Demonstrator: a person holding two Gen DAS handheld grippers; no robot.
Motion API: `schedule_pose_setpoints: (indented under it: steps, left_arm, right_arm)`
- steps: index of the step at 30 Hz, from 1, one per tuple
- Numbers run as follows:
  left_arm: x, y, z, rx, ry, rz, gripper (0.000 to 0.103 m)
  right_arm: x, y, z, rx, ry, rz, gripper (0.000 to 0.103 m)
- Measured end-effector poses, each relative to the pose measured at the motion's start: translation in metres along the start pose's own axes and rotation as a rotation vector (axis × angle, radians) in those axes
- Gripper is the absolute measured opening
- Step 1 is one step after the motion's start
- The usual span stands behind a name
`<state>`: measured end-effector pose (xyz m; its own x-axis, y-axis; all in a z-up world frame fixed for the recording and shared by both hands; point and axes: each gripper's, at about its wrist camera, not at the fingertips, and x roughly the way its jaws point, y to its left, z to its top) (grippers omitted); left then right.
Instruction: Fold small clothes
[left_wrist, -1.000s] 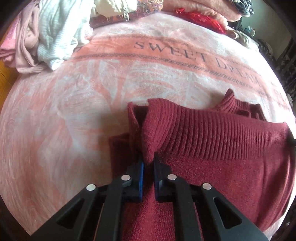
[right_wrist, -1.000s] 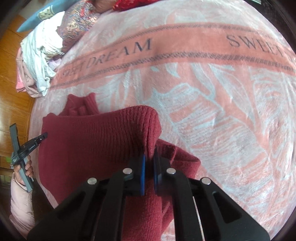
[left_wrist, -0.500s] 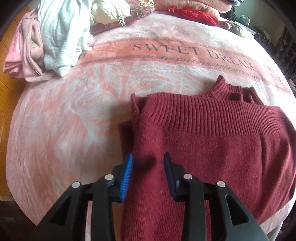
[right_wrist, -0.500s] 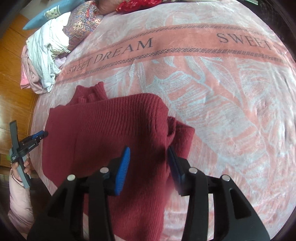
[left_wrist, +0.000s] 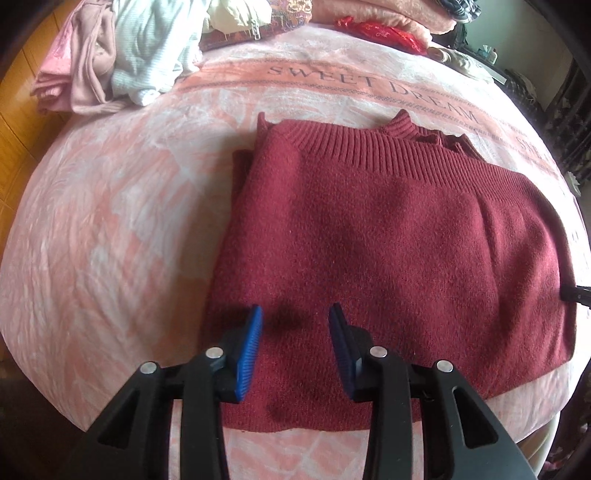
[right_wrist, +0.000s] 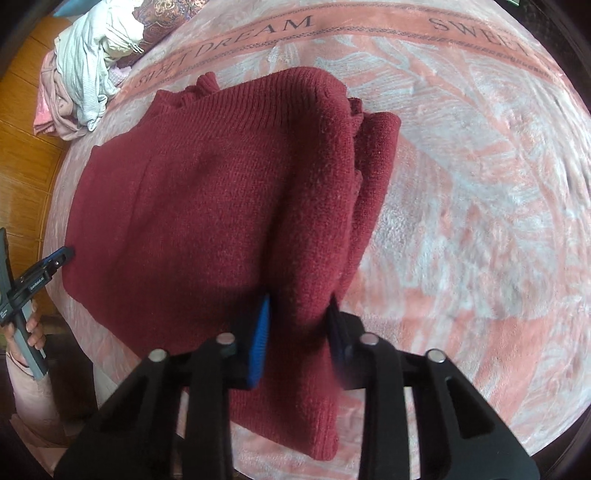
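A: We logged the dark red knitted sweater (left_wrist: 388, 236) lying folded on the pink plush blanket (left_wrist: 110, 221) printed with "SWEET DREAM", its ribbed hem doubled over toward the far edge and the ribbed collar poking out beyond it.

B: And the left gripper (left_wrist: 295, 343)?

A: Its blue-padded fingers (left_wrist: 248, 350) stood spread apart, hovering over the near left part of the sweater, nothing between them. From the right wrist view we saw a hand (right_wrist: 31, 328) holding its handle at the blanket's left edge.

B: We noted the right gripper (right_wrist: 299, 339) differently. Its jaws stood apart too, but a raised fold of the sweater's right edge sat in the gap between the pads. Whether the pads pressed the knit, we could not tell.

A: Agreed. Other items: a heap of white and pale pink clothes (left_wrist: 122, 55) at the far left corner of the blanket, well apart from the sweater, and a crumpled red cloth (left_wrist: 380, 31) along the far edge.
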<state>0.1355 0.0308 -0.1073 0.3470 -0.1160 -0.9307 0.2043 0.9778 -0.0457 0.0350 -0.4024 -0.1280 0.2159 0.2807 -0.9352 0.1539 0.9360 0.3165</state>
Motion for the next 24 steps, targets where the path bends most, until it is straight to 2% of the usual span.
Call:
schedule_pose_setpoints:
  steps: [2,4,10,18,24]
  left_arm:
    - [-0.003,0.001,-0.002,-0.007,-0.01,0.006,0.038]
    - [-0.006,0.001,-0.002,-0.007,-0.021,0.012,0.038]
    - [-0.01,-0.006,-0.003,0.026,-0.047,0.024,0.038]
    - [0.003,-0.009,-0.005,0.039,-0.029,0.019,0.038]
    - [0.013,-0.008,-0.005,0.043,-0.02,0.02,0.038]
  right_arm:
    - [-0.01,-0.002,-0.001,0.008,-0.018,0.026,0.01]
    - [-0.013,-0.003,-0.004,0.003,-0.017,0.014,0.009]
    - [0.009,-0.008,-0.007,0.023,0.014,-0.011,0.009]
    - [0.02,-0.012,-0.008,0.041,0.017,-0.011,0.01]
    - [0.025,-0.006,-0.011,0.027,0.009,-0.05,0.009]
